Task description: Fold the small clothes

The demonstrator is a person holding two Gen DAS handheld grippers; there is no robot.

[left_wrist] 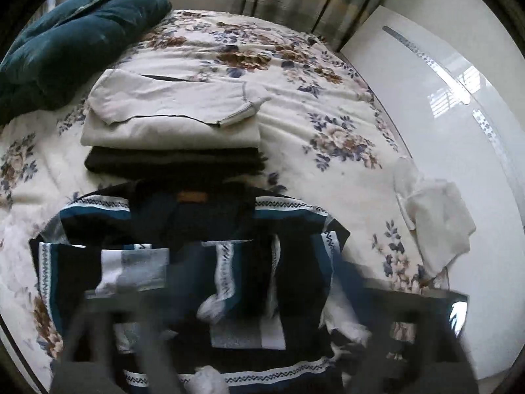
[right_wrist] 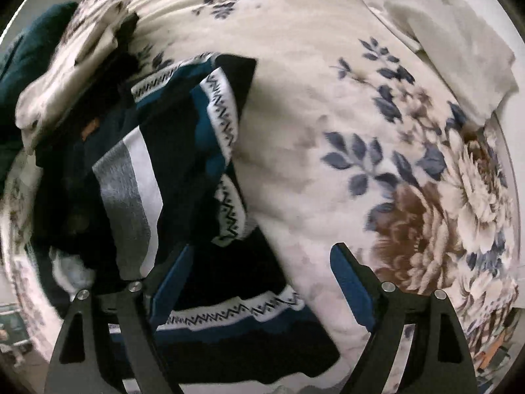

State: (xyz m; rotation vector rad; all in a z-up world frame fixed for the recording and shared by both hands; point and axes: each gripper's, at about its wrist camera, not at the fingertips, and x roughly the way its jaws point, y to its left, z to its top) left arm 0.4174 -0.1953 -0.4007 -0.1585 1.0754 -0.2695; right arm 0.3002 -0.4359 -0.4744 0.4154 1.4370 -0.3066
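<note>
While the striped sweater [left_wrist: 197, 256] lies half-folded on the bed [left_wrist: 328, 138], just in front of the stack of folded clothes [left_wrist: 170, 124], we have the right gripper [right_wrist: 259, 262] spread wide with nothing held, hovering over its hem. Left gripper [left_wrist: 249, 338] is too motion-blurred; we cannot tell if its fingers are clenched or released. Risks: a thick knit fold may spring open if we pinch one layer only; dragging could bunch the floral cover. Loose white garment [left_wrist: 436, 216] sits near the bed edge, could slide off.
</note>
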